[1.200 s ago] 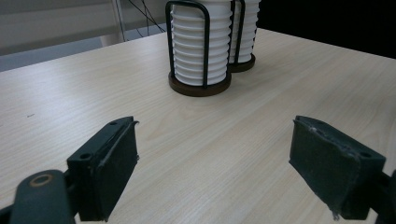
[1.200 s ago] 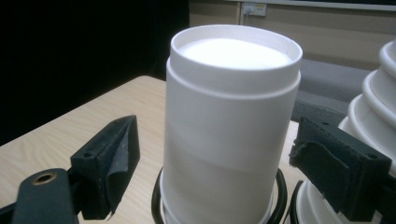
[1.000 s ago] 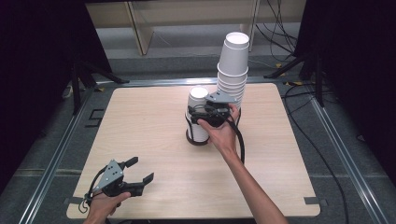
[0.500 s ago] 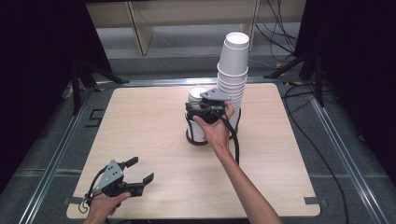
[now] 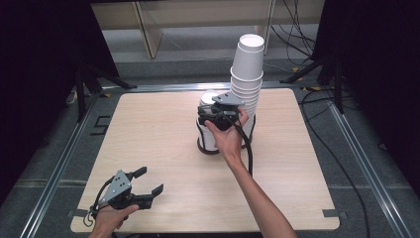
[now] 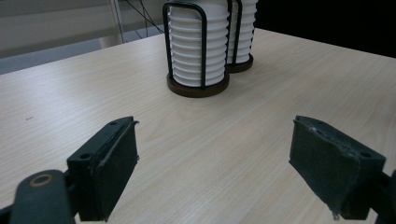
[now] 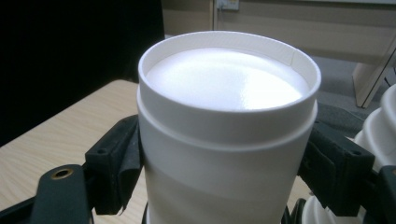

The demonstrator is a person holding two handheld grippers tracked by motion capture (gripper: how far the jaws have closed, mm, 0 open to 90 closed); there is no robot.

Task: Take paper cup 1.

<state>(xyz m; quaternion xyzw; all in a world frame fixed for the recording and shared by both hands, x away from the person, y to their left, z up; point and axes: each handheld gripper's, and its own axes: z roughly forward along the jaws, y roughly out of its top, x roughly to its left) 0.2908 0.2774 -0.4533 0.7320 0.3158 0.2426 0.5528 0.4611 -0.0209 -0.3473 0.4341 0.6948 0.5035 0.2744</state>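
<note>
My left tongs (image 5: 143, 184) idle at the desk's (image 5: 148, 129) seven o'clock corner, jaws spread wide, nothing between them. At centre, my right tongs (image 5: 214, 119) straddle the top cup (image 7: 224, 126) of the near stack (image 5: 210, 124), which stands upright in its black wire holder (image 6: 198, 49); whether the pads truly pinch it I cannot tell. That cup's long axis runs straight up, so I judge the lift must go vertical. At two o'clock, touching close, the taller stack (image 5: 246, 74) leans slightly. The right gripper view shows the cup's inverted base; the left gripper view shows both ribbed stacks and holder bases from low down.
</note>
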